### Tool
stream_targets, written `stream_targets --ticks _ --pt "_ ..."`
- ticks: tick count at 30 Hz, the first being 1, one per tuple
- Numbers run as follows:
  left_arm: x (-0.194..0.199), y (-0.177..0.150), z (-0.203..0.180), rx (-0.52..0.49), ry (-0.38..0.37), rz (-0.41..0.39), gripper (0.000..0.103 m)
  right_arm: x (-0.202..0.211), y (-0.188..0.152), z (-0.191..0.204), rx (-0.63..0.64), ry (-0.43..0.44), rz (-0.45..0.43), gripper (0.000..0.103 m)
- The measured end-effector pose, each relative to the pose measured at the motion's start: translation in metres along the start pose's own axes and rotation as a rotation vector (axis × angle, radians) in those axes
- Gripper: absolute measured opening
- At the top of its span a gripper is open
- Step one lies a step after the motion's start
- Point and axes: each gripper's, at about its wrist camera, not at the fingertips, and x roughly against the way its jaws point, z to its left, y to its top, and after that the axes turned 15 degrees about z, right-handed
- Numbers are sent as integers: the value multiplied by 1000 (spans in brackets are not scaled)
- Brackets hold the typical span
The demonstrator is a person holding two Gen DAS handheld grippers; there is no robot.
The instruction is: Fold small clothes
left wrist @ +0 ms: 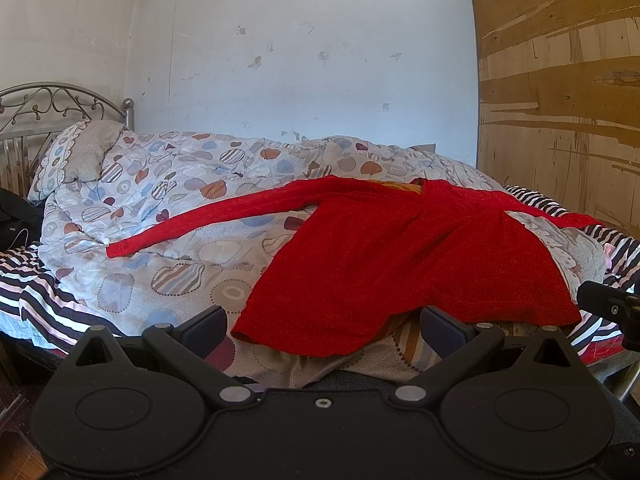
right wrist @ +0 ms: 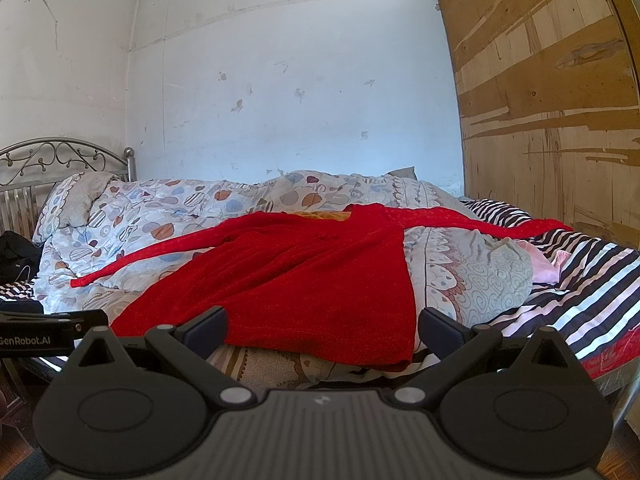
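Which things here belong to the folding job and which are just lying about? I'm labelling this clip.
For the job:
red long-sleeved top, spread out unfolded on the quilt
left gripper, open
right gripper, open

Lying about:
patterned quilt
pillow
striped sheet
pink cloth
black bag
metal headboard

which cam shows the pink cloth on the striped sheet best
The right wrist view: the pink cloth lies in plain sight on the striped sheet, beside the quilt's edge, right of the red top. The left wrist view shows only a pink sliver at the far right.
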Motion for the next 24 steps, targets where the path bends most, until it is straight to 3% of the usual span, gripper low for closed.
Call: stream_targets --ticks 24 --pt "-6 -6 -1 1 0 5 102 -2 -2 -4 -7 3 15 103"
